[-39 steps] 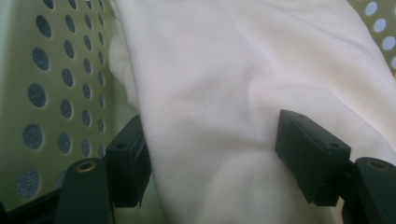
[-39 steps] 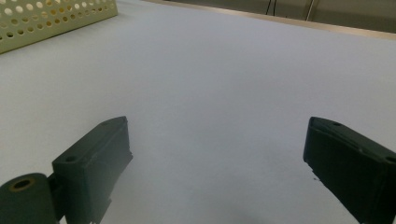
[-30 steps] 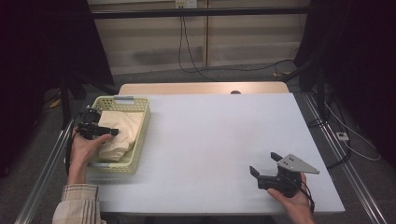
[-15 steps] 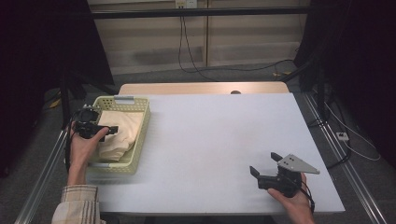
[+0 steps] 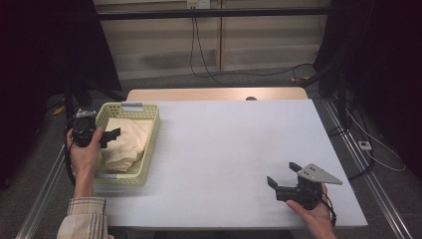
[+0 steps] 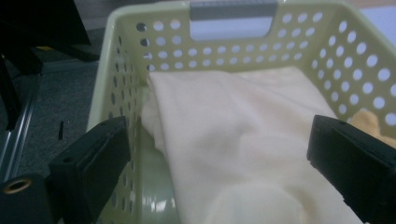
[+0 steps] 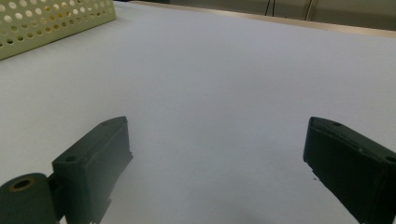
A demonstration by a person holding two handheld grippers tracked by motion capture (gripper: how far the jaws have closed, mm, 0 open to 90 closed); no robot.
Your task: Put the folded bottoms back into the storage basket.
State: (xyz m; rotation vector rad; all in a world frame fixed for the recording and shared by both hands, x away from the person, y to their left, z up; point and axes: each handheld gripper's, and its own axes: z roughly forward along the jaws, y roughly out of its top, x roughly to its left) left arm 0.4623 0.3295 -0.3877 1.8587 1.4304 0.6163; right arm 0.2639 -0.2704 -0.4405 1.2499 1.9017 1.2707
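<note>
A pale yellow-green perforated basket (image 5: 152, 142) stands at the table's left edge with a folded cream cloth (image 5: 127, 144) lying in it. My left gripper (image 5: 112, 135) hovers over the basket's left side and points across it. Its jaws have just been opening and now stand wide apart. In the left gripper view the cloth (image 6: 243, 140) lies below and between the jaws of the left gripper (image 6: 219, 135), untouched, inside the basket (image 6: 355, 60). My right gripper (image 5: 282, 174) rests low over the table near the front right, open with nothing in it. In the right gripper view this gripper (image 7: 217, 133) faces bare tabletop.
The white tabletop (image 5: 234, 144) stretches between the two hands. A corner of the basket (image 7: 46, 18) appears far off in the right gripper view. A wooden strip (image 5: 214, 94) borders the far edge. Metal rails run along both sides, and cables lie on the floor beyond.
The left gripper has drawn back a little toward the basket's left rim and its jaws have spread off the cloth. The right hand has kept still.
</note>
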